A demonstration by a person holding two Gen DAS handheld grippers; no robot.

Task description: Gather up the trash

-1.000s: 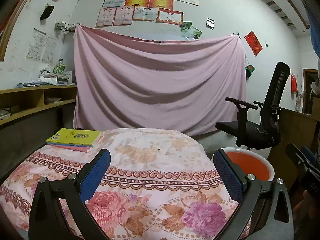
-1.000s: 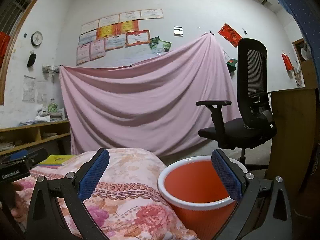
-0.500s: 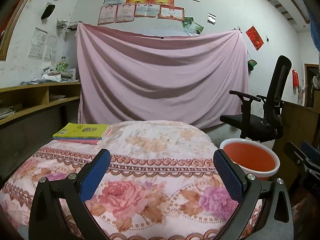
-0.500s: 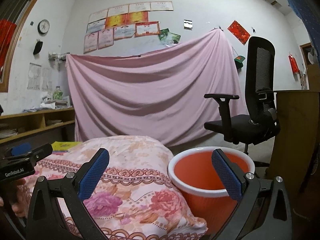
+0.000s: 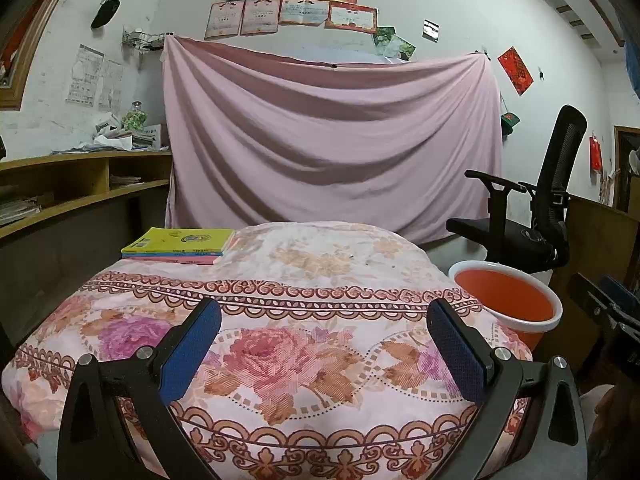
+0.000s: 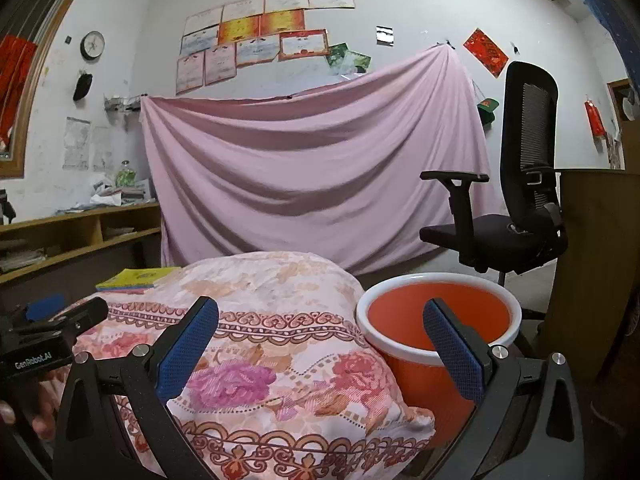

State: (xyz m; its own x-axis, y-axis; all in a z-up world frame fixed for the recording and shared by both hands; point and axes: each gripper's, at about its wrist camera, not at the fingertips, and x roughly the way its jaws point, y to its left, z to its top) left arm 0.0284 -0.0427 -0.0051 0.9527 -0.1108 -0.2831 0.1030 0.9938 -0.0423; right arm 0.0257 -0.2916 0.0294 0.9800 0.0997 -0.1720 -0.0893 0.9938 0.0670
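Beside floral cloth [image 5: 304, 344], white-rimmed orange bin [image 5: 506, 300]

My left gripper [image 5: 323, 344] hangs level, its two blue-padded fingers [image 5: 188, 348] spread wide with nothing between them. My right gripper [image 6: 320, 344] sits just beside it, to its right, at about the same height, fingers [image 6: 454, 350] equally wide apart and empty. My hand [image 6: 24, 412] shows behind the left gripper.
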